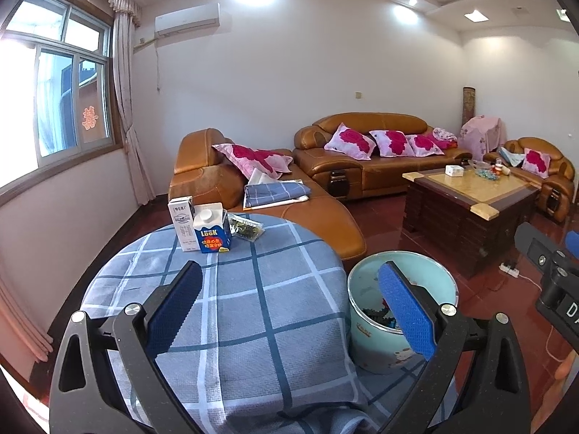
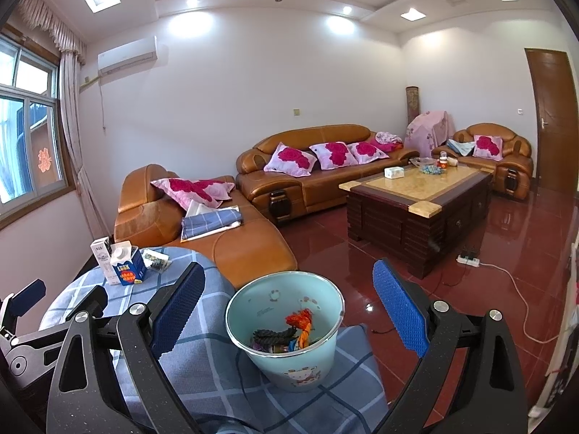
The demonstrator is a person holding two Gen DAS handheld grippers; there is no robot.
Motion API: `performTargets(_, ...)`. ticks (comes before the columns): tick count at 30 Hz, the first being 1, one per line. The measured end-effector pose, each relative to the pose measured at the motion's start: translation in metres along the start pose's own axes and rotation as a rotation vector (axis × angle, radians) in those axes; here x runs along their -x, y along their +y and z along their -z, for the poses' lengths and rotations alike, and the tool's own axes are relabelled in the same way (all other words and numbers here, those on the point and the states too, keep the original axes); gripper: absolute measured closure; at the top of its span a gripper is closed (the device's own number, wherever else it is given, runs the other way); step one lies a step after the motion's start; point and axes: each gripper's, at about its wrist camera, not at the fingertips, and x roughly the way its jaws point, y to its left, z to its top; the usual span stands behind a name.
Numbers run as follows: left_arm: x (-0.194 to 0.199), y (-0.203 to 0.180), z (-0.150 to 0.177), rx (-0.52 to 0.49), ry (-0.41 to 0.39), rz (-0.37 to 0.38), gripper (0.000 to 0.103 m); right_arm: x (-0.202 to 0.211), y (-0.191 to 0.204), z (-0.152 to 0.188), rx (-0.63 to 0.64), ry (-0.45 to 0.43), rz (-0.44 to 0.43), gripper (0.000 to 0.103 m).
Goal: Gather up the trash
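On desk (image 1: 253, 307): 2 cartons (image 1: 211, 229), 1 wrapper (image 1: 247, 229), 1 bin (image 2: 289, 329) w/ trash.
I see both hand-held grippers, left (image 1: 289, 307) & right (image 2: 289, 311), level, fingers apart, holding nothing.

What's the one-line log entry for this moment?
left claw open, empty | right claw open, empty | bin holds scraps | cartons, wrapper on table
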Motion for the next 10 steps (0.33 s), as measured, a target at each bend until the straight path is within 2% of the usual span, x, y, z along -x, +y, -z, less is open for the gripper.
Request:
performTargets(5,-0.0038,0.003,-0.0017,0.006,0.006,-0.032,0.006,-0.0002,-0.0012,0.0012,-0.008,0.008,0.002,0.01)
performTargets(10,-0.0087,0.0077,-0.0003,0.021,0.03,-0.018,0.006,-0.0008,0.0021,0.0028,0.005,0.013,0.001,0.01)
